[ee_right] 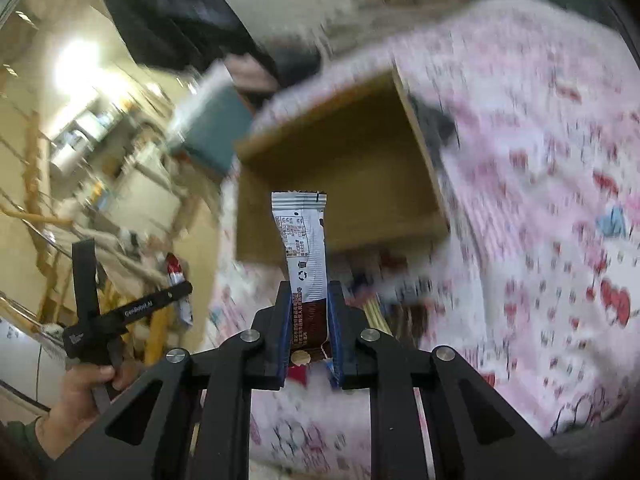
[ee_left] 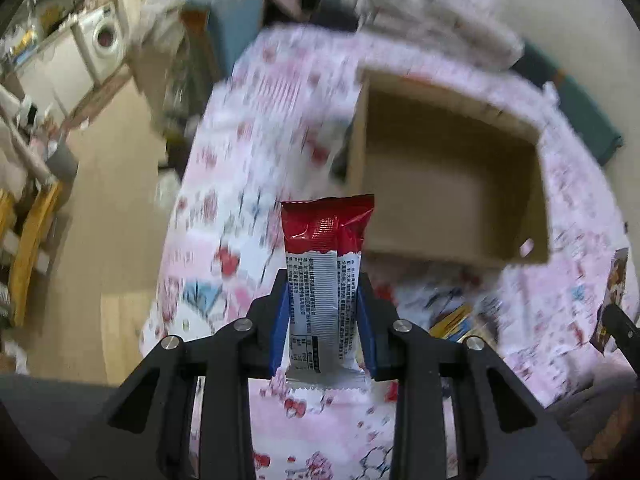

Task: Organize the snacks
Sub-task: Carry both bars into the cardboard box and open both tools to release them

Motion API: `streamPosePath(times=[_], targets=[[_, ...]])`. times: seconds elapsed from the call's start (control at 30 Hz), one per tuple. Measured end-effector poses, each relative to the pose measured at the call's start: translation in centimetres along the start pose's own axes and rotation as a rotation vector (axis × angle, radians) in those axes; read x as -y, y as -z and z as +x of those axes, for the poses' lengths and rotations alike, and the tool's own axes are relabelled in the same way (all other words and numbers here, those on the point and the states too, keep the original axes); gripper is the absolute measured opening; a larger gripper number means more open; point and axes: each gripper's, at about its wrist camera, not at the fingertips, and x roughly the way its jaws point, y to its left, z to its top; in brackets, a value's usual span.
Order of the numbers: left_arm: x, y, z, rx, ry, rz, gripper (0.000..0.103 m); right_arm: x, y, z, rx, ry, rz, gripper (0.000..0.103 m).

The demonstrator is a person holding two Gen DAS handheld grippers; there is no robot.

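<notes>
Left tongs (ee_left: 324,300): clamped on a red and white snack bar (ee_left: 326,264), blue pads pressing the 2 long edges; the red end stands up ahead of the tips, the crimped white end hangs behind the pads.
Left snack position: held in the air above the pink patterned cloth (ee_left: 240,160), near the front wall of the cardboard box (ee_left: 452,184), not yet over the opening.
Box: 1 open brown box sitting on the cloth, its inside looking bare in both views; the near wall has a hand-hole cut-out.
Loose snacks: a few yellow and dark packets (ee_left: 452,320) lie on the cloth just in front of the box, blurred.
Right tongs (ee_right: 310,312): clamped on a white and brown snack bar (ee_right: 306,264), gripped low on its brown end, the white end pointing up toward the box (ee_right: 340,184).
Right snack position: in the air, short of the box's near rim.
Other hand: the person's left hand (ee_right: 86,386) with its tool shows at the left edge of the right view.
Step in hand: carrying both bars to the box, as I judge it.
Doing it well: bring each bar fully past the near wall before letting go, tip the free end down inside, lay the 2 side by side, and release 1 at a time so neither catches the rim or the other tool.
</notes>
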Motion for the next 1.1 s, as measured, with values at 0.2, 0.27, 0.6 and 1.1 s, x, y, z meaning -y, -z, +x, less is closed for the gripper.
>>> streamPosePath(times=[0.2,0.27,0.6,1.1], targets=[[2.7,-2.5,-3.0,0.142,0.031,0.118,0.027,0.2,-1.8,-0.1,0.114,0.026,0.014,0.017],[3.5,-3.1,-3.4,0.167,0.047,0.146,0.027,0.6,-2.3,0.0,0.126,0.035,0.038,0.017],[5.6,-6.5,1.0,0.1,0.175,0.119,0.027,1.8,-5.0,2.9,0.084,0.066,0.052,0.017],[7.3,-8.0,8.8,0.04,0.146,0.136,0.027,3.7,-7.6,11.7,-0.048,0.109,0.046,0.017]])
